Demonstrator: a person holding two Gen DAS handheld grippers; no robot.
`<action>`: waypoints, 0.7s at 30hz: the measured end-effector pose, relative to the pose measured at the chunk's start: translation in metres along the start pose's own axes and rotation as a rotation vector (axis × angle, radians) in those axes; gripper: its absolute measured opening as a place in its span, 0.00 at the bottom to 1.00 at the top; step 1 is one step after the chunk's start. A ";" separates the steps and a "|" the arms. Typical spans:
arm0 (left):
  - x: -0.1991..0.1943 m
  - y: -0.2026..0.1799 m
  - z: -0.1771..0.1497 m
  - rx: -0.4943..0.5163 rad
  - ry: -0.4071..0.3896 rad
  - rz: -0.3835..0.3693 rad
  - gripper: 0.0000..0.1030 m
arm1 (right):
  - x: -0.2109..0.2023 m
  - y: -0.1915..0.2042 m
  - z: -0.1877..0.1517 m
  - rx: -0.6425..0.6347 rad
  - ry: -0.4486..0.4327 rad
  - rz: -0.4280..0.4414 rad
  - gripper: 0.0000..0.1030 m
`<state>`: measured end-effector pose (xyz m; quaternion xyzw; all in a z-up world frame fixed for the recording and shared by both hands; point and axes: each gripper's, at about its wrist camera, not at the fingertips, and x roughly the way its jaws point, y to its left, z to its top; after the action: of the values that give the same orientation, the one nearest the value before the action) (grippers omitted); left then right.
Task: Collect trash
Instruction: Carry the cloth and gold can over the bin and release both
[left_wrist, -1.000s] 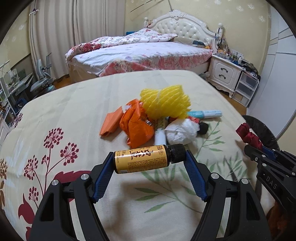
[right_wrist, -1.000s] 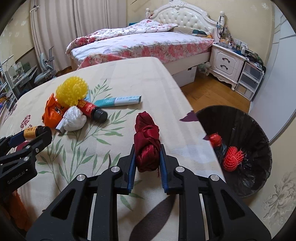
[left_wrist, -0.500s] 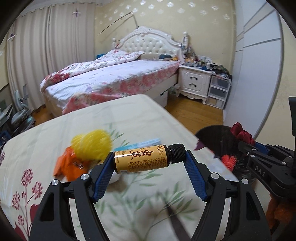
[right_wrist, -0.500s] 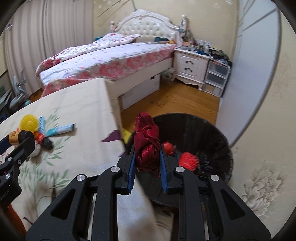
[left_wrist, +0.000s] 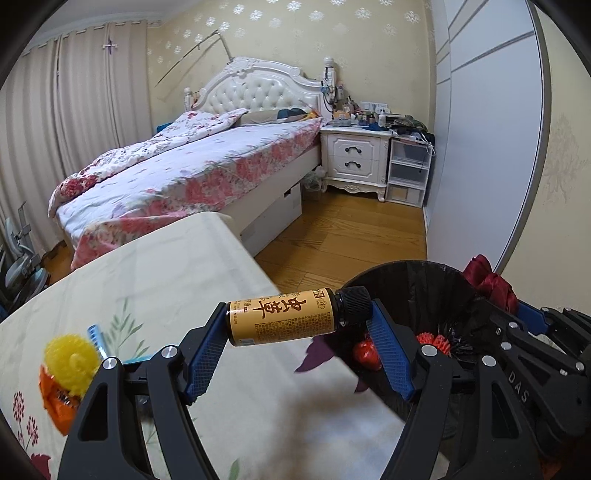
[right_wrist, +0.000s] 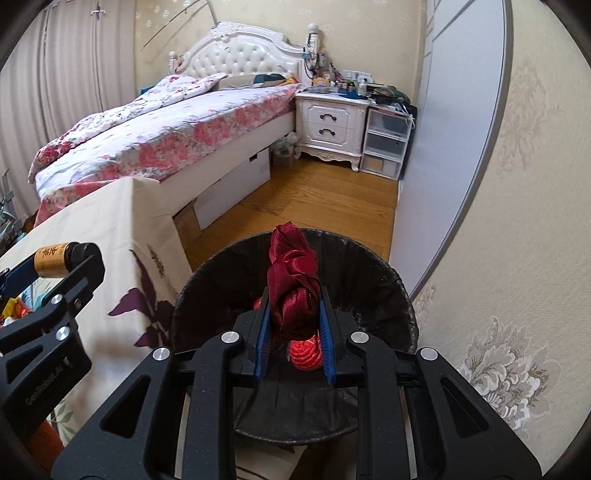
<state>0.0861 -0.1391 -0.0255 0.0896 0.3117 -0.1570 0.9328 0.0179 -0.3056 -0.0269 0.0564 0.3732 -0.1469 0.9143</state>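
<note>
Cloth, soft and light, is pinched mid-bundle by the right hand-held gripper above the bin; a rigid, smooth bottle is clamped endwise by the left hand-held gripper.

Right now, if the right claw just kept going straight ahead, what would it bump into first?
Probably the black trash bin. The right claw, shut on the red cloth, points down into its opening, likely toward the red trash inside, though depth is hard to judge.
</note>
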 end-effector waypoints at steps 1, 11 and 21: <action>0.005 -0.003 0.001 0.008 0.004 -0.003 0.71 | 0.004 -0.003 0.000 0.008 0.004 -0.002 0.22; 0.030 -0.030 0.009 0.080 0.015 0.002 0.71 | 0.025 -0.019 0.002 0.052 0.025 -0.020 0.22; 0.042 -0.032 0.013 0.081 0.053 0.002 0.78 | 0.028 -0.026 0.003 0.083 0.019 -0.040 0.32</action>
<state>0.1140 -0.1821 -0.0426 0.1319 0.3296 -0.1661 0.9200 0.0313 -0.3374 -0.0443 0.0881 0.3765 -0.1799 0.9045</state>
